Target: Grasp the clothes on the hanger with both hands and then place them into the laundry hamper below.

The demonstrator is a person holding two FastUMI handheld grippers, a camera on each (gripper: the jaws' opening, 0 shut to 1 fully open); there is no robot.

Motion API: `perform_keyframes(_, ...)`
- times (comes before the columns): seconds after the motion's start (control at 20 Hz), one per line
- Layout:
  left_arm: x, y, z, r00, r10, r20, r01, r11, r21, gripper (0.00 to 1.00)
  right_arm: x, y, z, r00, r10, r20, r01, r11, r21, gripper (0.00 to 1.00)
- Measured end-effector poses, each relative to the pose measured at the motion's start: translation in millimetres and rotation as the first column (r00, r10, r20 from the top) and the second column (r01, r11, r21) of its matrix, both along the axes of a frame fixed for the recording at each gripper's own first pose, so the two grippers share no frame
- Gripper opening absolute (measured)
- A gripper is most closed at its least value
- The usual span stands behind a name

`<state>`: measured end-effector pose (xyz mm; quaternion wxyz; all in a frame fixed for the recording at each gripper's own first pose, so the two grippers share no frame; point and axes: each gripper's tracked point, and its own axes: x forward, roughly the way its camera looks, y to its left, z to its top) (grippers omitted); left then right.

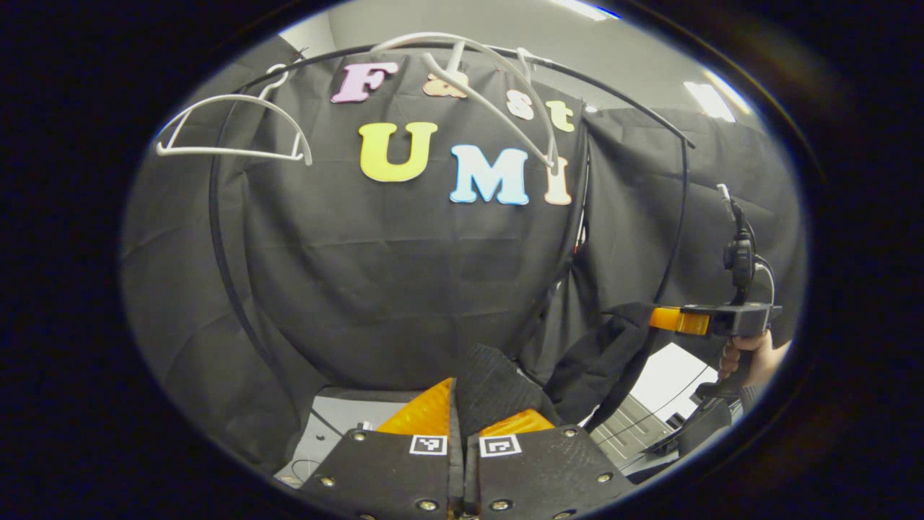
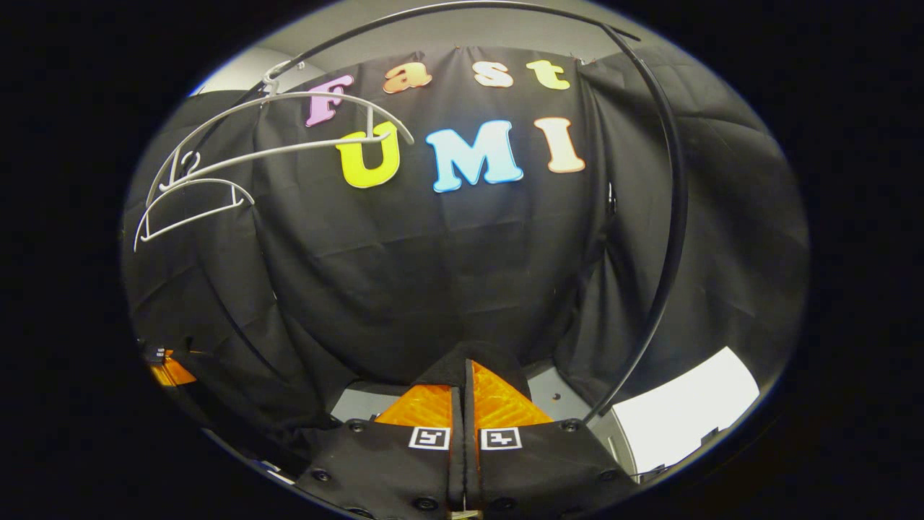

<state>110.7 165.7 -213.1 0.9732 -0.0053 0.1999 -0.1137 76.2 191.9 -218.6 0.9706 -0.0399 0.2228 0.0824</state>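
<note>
- My left gripper [image 1: 462, 404] sits at the bottom of the left gripper view, its fingers pinched on a fold of the black garment [image 1: 498, 386], which sticks up between them.
- From that fold the garment runs to the right, sagging in a dark swag toward my right gripper [image 1: 668, 319], seen farther off in the same view.
- That far gripper's tip is buried in the cloth's other end; a hand [image 1: 747, 354] grips its handle from below, with a cable rising above it.
- In the right gripper view, my right gripper [image 2: 464, 393] has its fingers pressed together with a thin edge of the black garment [image 2: 462, 361] caught between and draped over the tips.
- At the left edge of that view, low down, my left gripper [image 2: 167, 370] shows small, with dark cloth hanging near it.
- The garment is off the hangers and stretched low between my two grippers.
- Two white hangers [image 1: 231, 130] hang bare on the black rail [image 1: 216, 217] above; in the right gripper view they sit upper left [image 2: 195, 195].
- The rail curves up and over the scene [image 2: 675, 217].
- A pale floor patch [image 2: 686, 412] lies lower right; I cannot make out the hamper.
</note>
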Motion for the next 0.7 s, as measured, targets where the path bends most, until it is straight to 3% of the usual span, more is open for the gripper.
perform_keyframes(0.4,6,-17,-89,0.99,-0.05,-0.135,0.053,0.999,0.014,0.01,-19,-18,-90,0.974,-0.105,-0.198,0.107,0.994,-0.001,0.02)
perform_keyframes(0.7,-2,-27,-152,0.972,-0.093,-0.215,0.113,0.99,0.081,0.02,-47,-28,-161,0.925,-0.152,-0.348,0.149,0.988,-0.037,0.02)
